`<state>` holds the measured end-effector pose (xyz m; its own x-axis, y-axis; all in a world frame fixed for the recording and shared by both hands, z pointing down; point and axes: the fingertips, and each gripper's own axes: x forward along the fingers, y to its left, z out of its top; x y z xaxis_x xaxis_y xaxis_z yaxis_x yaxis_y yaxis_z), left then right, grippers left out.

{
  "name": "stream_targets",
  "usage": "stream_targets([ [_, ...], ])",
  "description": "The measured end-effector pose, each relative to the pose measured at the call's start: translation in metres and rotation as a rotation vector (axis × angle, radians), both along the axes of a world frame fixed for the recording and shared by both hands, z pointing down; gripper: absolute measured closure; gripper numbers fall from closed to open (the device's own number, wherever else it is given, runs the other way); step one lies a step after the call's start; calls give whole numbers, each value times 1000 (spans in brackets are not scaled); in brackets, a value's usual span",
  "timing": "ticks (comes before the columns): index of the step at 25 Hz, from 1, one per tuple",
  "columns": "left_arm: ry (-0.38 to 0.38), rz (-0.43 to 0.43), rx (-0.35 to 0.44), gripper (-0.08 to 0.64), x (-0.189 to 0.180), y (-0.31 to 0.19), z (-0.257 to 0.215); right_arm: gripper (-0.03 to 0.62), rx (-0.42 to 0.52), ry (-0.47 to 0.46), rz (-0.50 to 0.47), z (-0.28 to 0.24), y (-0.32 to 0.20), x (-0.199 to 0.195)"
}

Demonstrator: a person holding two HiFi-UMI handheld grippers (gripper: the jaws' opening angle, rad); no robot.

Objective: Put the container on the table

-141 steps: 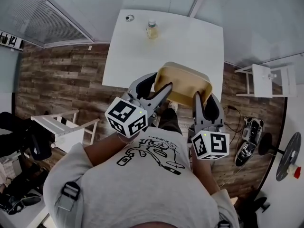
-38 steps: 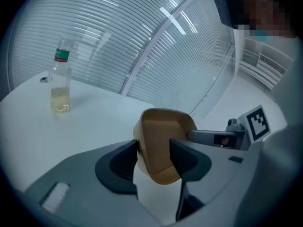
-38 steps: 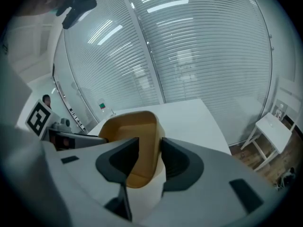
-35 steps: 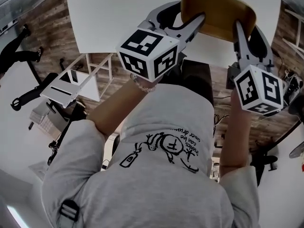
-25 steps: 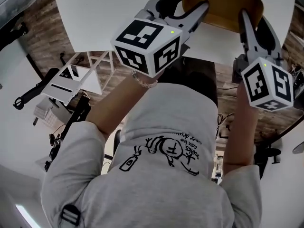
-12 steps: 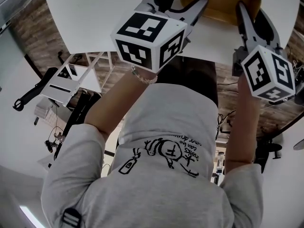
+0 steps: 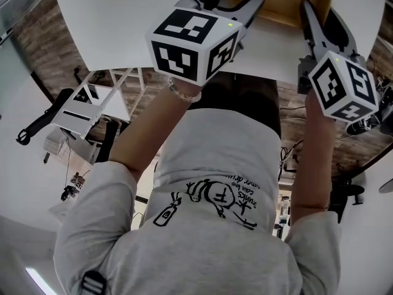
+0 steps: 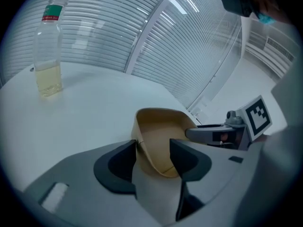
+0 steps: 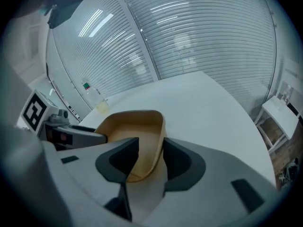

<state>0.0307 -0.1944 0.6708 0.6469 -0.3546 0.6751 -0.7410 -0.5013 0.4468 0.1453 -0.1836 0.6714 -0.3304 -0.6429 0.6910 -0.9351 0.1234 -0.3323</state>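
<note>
A tan plastic container [image 7: 279,2] is held over the white table [image 7: 116,23], cut off by the head view's top edge. My left gripper [image 7: 253,3] is shut on its left wall, and my right gripper [image 7: 305,10] is shut on its right wall. In the left gripper view the jaws of the left gripper [image 8: 152,148] pinch the container [image 8: 163,134] wall. In the right gripper view the right gripper [image 9: 150,151] clamps the opposite rim of the container [image 9: 128,129]. Whether the container's base touches the table, I cannot tell.
A clear bottle [image 8: 49,56] with pale yellow liquid stands at the table's far side, also seen as the bottle [image 9: 101,106]. A white rack [image 7: 92,106] stands on the wood floor to the left. A small white side table [image 9: 284,110] is at the right. Blinds line the far wall.
The person has come up to the table. Both grippers, still holding the container, have moved forward over the tabletop, so the container now sits higher in the head view.
</note>
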Motion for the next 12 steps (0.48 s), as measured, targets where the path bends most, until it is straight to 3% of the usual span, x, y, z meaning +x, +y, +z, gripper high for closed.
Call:
stream_targets([
  [12, 18, -72, 59, 350, -12, -4, -47, 462, 83, 78, 1, -44, 3, 25],
])
